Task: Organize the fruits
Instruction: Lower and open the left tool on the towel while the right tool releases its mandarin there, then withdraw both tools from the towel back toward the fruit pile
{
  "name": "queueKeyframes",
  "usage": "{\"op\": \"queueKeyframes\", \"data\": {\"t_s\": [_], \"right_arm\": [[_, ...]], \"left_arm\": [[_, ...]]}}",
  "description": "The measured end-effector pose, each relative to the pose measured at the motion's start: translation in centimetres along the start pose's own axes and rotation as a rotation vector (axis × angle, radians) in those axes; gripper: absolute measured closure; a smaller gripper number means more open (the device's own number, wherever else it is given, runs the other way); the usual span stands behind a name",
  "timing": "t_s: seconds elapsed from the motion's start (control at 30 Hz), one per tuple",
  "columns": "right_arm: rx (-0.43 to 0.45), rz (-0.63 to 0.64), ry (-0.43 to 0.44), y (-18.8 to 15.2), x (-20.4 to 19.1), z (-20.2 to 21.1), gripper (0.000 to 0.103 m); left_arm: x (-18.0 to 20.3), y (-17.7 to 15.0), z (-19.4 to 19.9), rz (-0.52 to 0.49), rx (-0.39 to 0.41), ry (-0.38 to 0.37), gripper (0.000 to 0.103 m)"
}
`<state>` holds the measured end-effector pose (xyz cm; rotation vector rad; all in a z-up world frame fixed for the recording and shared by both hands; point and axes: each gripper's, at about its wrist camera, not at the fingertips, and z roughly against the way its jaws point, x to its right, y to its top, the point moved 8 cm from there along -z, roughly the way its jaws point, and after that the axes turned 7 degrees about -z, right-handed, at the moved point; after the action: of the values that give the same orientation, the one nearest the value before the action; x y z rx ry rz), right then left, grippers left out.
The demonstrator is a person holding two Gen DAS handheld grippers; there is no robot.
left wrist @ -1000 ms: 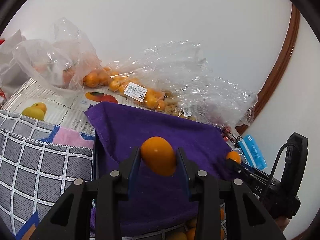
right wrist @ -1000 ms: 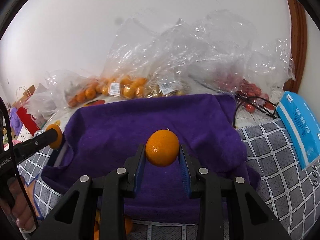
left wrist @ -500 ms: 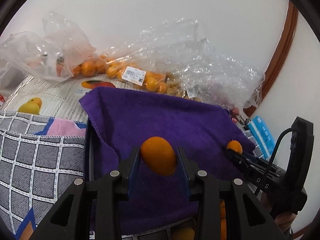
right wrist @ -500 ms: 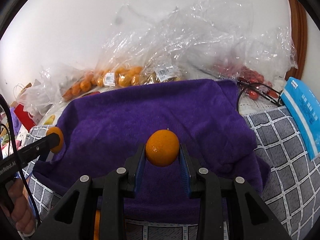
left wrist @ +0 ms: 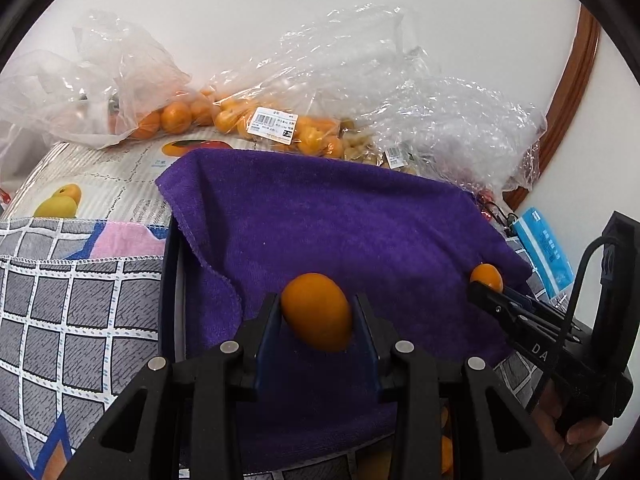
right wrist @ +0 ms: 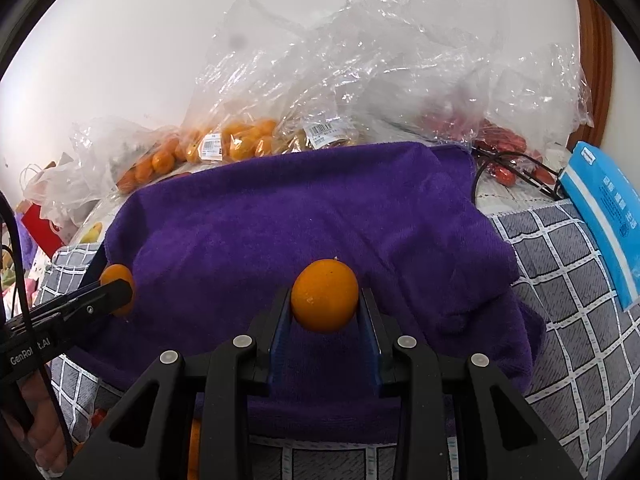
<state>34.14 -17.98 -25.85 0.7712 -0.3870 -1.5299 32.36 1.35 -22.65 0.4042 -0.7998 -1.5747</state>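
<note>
My left gripper (left wrist: 316,316) is shut on an orange (left wrist: 317,312), held above a purple towel (left wrist: 320,220) that drapes over a dark-rimmed container. My right gripper (right wrist: 325,312) is shut on a second orange (right wrist: 325,295) over the same towel (right wrist: 300,216). In the left wrist view the right gripper's orange (left wrist: 486,277) shows at the right. In the right wrist view the left gripper's orange (right wrist: 116,278) shows at the left. Clear bags of oranges (left wrist: 280,128) (right wrist: 236,140) lie behind the towel by the wall.
A grey checked cloth (left wrist: 60,312) (right wrist: 568,300) covers the surface on both sides. A blue packet (right wrist: 608,216) lies at the right, with red fruit in a bag (right wrist: 504,148) and a black cable behind. More oranges (left wrist: 446,448) show under the towel's near edge.
The left gripper has sunk and tipped further down over the towel, so the towel fills more of its view. The right gripper with its orange has stayed nearly still.
</note>
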Motion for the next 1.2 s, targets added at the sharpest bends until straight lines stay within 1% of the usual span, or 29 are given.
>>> {"op": "queueKeyframes", "data": {"t_s": [0.17, 0.47, 0.53, 0.57, 0.6, 0.63, 0.7, 0.8, 0.87, 1.03, 1.13, 1.2], "right_arm": [[-0.005, 0.004, -0.004, -0.1, 0.0, -0.1, 0.070], [-0.008, 0.023, -0.011, -0.3, -0.3, -0.1, 0.070], [0.001, 0.023, -0.010, -0.1, -0.4, 0.1, 0.064], [0.005, 0.021, -0.008, 0.0, -0.4, 0.2, 0.058], [0.014, 0.019, -0.004, 0.1, -0.4, 0.5, 0.053], [0.020, 0.019, -0.002, 0.1, -0.5, 0.6, 0.051], [0.031, 0.016, -0.004, 0.3, -0.5, 1.0, 0.038], [0.054, 0.006, -0.009, 0.6, -0.4, 1.6, 0.032], [0.067, 0.005, -0.020, 0.8, -0.3, 1.9, 0.027], [0.108, 0.020, -0.068, 1.2, -0.1, 2.6, 0.026], [0.112, 0.037, -0.048, 1.1, -0.5, 2.8, 0.026], [0.114, 0.050, -0.042, 1.0, -0.9, 3.1, 0.026]], "left_arm": [[0.1, -0.2, -0.2, -0.013, -0.006, 0.007, 0.068], [0.3, -0.2, -0.2, -0.018, -0.014, -0.010, 0.068], [0.4, -0.2, -0.1, -0.020, -0.013, -0.014, 0.068], [0.5, -0.2, -0.1, -0.022, -0.013, -0.020, 0.067], [0.6, -0.2, 0.0, -0.024, -0.013, -0.025, 0.062], [0.7, -0.1, 0.1, -0.025, -0.009, -0.029, 0.055], [0.9, 0.1, 0.5, -0.029, 0.012, -0.034, 0.052], [1.2, 0.4, 1.1, -0.040, 0.038, -0.036, 0.048], [1.1, 0.6, 1.5, -0.029, 0.058, -0.038, 0.048], [0.6, 0.9, 2.1, 0.004, 0.089, -0.032, 0.049], [0.2, 1.1, 2.4, 0.017, 0.090, -0.024, 0.050], [-0.2, 1.2, 2.7, 0.029, 0.102, -0.005, 0.050]]}}
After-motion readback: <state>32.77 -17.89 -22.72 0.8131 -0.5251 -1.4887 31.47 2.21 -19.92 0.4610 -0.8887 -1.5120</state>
